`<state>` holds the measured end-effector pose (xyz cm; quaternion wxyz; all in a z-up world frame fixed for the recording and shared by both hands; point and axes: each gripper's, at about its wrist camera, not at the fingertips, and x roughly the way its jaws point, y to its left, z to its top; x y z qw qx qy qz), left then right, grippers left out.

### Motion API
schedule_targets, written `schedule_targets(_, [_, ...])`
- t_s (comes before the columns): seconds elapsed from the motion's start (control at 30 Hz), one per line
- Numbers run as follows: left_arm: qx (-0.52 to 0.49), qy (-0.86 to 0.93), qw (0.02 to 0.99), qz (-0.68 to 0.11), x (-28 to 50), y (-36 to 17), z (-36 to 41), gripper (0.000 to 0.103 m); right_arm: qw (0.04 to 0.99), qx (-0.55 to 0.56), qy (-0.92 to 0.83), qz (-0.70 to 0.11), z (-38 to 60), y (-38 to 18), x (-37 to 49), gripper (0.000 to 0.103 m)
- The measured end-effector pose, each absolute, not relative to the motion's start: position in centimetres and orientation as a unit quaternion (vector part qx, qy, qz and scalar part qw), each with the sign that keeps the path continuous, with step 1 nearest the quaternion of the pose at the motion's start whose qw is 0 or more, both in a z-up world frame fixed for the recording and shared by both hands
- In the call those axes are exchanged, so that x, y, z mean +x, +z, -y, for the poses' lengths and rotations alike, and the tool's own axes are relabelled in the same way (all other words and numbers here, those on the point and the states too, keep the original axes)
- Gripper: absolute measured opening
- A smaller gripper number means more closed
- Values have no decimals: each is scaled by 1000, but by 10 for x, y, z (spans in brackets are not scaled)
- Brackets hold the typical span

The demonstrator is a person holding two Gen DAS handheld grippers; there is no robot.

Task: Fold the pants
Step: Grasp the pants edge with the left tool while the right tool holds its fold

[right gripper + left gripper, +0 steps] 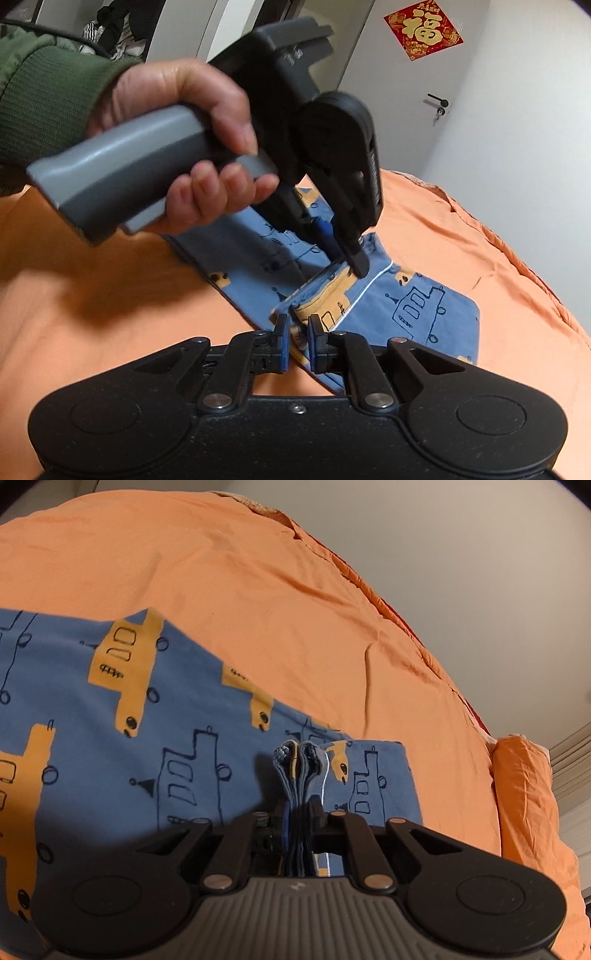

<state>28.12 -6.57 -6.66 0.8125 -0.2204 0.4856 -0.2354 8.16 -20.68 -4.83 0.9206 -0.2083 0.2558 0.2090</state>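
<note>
Blue pants point(155, 746) printed with orange trucks and outlined buildings lie on a bed covered by an orange sheet point(258, 590). In the left wrist view, the left gripper point(298, 808) is clenched on a bunched edge of the pants: several layers of blue cloth stand pinched between its two fingers and rise above the tips as a small ruffled crest, with a white thread running along one side. In the right wrist view, the right gripper point(296, 330) is closed on the near edge of the pants, the cloth passing between its blue-padded fingers point(283, 332) with only a narrow gap left. The same view shows the left gripper point(354, 264) from outside, held by the person's hand point(192, 147) in a green sleeve point(44, 107); its tips press into a raised fold of the pants just beyond the right gripper. On the wall behind hang a red paper decoration point(423, 27) and a door handle point(437, 102).
</note>
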Motion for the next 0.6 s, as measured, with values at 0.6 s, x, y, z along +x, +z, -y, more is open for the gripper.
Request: schedule_targets(0.6, [-240,-232,801,-497,285,-74,62,10,923,-221,193,-250,190,-58,94,27])
